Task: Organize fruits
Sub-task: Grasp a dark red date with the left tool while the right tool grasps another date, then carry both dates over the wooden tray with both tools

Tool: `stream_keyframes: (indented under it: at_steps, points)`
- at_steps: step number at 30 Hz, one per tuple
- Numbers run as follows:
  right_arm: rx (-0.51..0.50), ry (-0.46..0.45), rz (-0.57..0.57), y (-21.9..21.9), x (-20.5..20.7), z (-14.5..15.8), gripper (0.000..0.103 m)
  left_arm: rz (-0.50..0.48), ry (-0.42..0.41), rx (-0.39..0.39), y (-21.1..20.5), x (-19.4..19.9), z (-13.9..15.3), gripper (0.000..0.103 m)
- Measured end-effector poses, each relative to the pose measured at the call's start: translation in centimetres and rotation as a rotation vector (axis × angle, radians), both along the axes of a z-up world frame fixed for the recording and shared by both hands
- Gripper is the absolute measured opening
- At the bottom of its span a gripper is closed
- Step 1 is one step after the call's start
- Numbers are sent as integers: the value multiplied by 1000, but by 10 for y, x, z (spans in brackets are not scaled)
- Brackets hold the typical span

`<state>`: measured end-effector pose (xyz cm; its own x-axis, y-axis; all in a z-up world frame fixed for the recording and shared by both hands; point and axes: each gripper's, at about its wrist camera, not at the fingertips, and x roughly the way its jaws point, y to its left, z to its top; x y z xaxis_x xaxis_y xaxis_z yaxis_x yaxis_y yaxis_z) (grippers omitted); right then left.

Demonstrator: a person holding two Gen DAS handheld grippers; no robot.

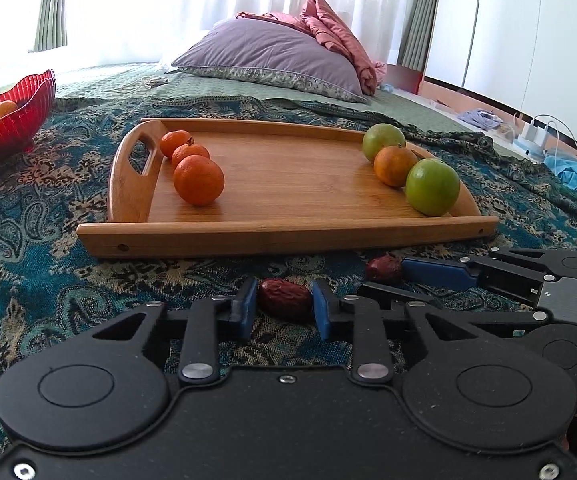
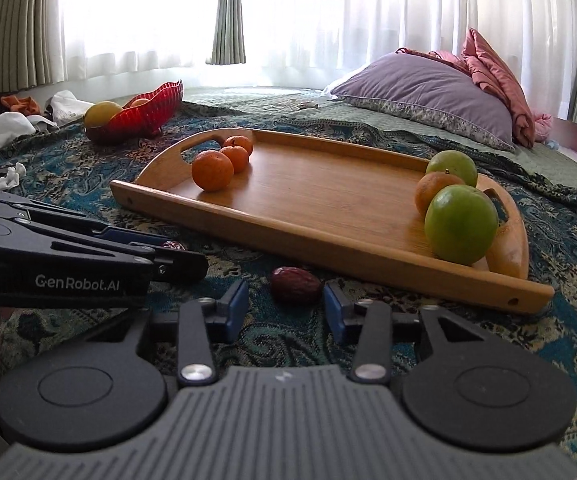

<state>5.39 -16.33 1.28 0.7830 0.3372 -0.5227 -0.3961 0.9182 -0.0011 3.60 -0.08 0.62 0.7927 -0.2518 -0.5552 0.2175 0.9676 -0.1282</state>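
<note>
dates 2 (image 1: 284, 299) | oranges 4 (image 1: 199, 179) | green fruits 2 (image 1: 431, 187) | tray 1 (image 1: 288, 234)

both hand-held grippers (image 1: 284, 306) (image 2: 284, 306) open, low

two dates (image 2: 295, 285) (on cloth) before the tray (image 2: 328, 236).

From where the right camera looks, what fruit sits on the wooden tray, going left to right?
Three small orange mandarins in a cluster, then the bare wooden tray, then a small orange mandarin between two round green fruits, the nearer rightmost.
</note>
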Motion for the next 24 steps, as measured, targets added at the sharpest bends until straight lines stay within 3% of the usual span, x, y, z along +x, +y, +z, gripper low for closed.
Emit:
stream_keyframes:
  at_steps: [4, 10, 24]
  points:
    - [3, 1, -12, 1, 1, 0, 38, 7, -7, 10, -1, -1, 1, 28]
    - [20, 11, -36, -1, 2, 1, 34, 21, -18, 31, -4, -3, 3, 28]
    - [56, -39, -151, -10, -6, 8, 33, 55, -66, 58, -5, -4, 16, 28]
